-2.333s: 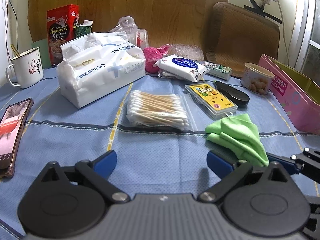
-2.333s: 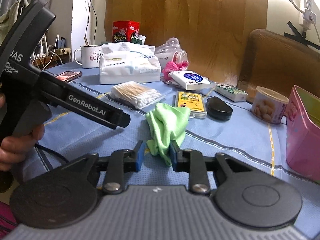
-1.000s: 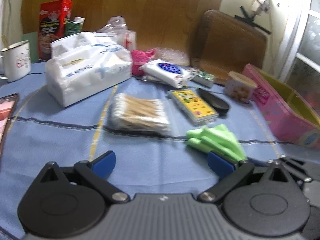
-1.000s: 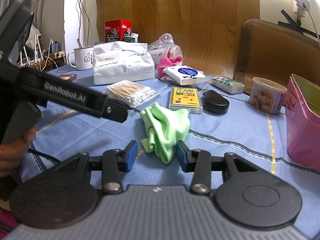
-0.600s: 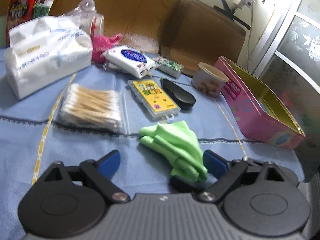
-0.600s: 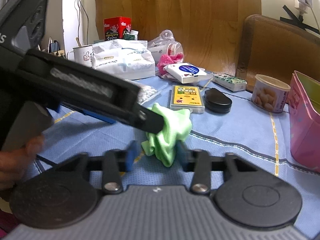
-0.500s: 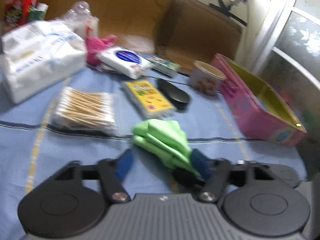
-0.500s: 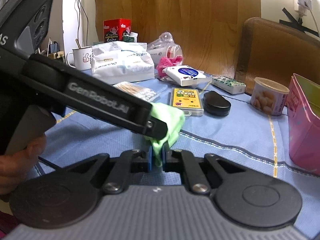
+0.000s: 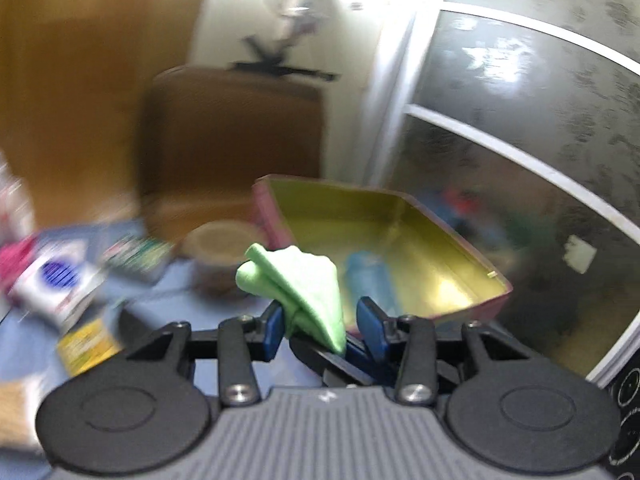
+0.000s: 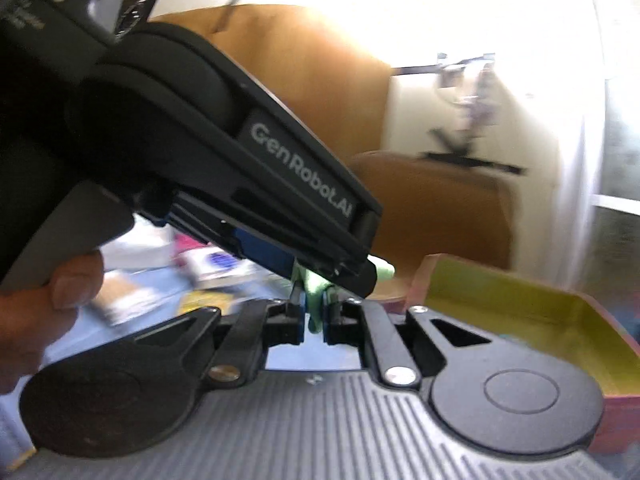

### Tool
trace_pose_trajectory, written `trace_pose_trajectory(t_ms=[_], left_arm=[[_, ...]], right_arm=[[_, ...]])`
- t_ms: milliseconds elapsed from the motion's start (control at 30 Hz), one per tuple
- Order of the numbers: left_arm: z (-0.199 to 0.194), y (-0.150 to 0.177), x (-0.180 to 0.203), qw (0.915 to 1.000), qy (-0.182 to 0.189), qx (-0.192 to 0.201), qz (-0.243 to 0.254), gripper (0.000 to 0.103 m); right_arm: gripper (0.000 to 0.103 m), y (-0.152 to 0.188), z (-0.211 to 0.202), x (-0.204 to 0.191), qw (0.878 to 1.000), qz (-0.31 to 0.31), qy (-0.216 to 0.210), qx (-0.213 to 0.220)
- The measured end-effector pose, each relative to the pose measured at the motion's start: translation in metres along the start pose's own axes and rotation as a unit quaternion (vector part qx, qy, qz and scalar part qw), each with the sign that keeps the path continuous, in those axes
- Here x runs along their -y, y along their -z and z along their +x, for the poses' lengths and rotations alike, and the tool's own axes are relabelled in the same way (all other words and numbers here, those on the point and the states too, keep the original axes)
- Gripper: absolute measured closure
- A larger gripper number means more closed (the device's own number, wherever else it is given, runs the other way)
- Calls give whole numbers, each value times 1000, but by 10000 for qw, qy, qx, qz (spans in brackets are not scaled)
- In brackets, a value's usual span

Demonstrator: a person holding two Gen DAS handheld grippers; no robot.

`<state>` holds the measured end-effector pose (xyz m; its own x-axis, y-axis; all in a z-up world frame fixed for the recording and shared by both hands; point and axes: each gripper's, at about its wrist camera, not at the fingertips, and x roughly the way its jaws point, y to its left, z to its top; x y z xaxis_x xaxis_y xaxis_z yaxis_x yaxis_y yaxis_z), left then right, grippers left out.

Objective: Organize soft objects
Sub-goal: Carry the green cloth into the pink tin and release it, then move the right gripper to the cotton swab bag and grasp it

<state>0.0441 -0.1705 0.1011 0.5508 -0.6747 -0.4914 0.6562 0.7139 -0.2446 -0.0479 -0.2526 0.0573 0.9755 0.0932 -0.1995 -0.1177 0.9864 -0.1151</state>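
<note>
A folded green cloth (image 9: 296, 280) hangs in the air in front of the open pink tin (image 9: 420, 248). My left gripper (image 9: 322, 320) is shut on it, with its blue pads on either side of the folds. My right gripper (image 10: 314, 320) is shut on the lower edge of the same green cloth (image 10: 314, 300). In the left wrist view the right gripper's dark fingers (image 9: 332, 360) reach in from below. The left gripper's black housing (image 10: 240, 152) crosses the right wrist view, held by a hand (image 10: 40, 300). The tin's yellow-green inside (image 10: 500, 296) holds something blue (image 9: 364, 276).
Blurred on the blue tablecloth are a round snack cup (image 9: 224, 240), a white wipes packet (image 9: 56, 280) and a yellow card case (image 9: 86, 344). A brown chair back (image 9: 232, 140) stands behind the table. A frosted glass door (image 9: 520, 160) is at the right.
Both grippers have closed on the green cloth and lifted it off the table. Both views have swung right, so the pink tin now lies just behind the cloth.
</note>
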Motion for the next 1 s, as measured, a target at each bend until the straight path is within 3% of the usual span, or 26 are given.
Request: trace_pose_trajectory(t_ms=[100,167,300,333,400,433,467,767,1000], left_arm=[[32,-15,27,9995,237,-18,205,63],[56,-20,39,9991,248,-80,331,56],[82,-21,53,9990,-32,-98,440,23],[84,-20,53,9990,-91,-80,420,21],[84,-16,49,9992,-93,-83,367,19],[80,-13,46,9993,-85,-68,352,14],[76,-12,42,9993,-113,-29,350,11],[-4,14,-6,9971,-399,544,353,9],[-69,67,-70,9921,-1060,668,48,6]], right_arm=[[92,-1,3,35,9987,163,482,-5],[92,3,8,60,9966,364,724,-152],[88,15,29,102,9884,718,1178,-629],[85,18,37,111,9856,794,1214,-868],[53,24,44,124,9795,1034,1321,-1116],[27,25,43,126,9775,1160,1360,-1116],[23,26,39,127,9773,1269,1363,-1010],[23,18,-3,71,9855,1208,1189,-110],[27,15,2,21,9953,874,395,123]])
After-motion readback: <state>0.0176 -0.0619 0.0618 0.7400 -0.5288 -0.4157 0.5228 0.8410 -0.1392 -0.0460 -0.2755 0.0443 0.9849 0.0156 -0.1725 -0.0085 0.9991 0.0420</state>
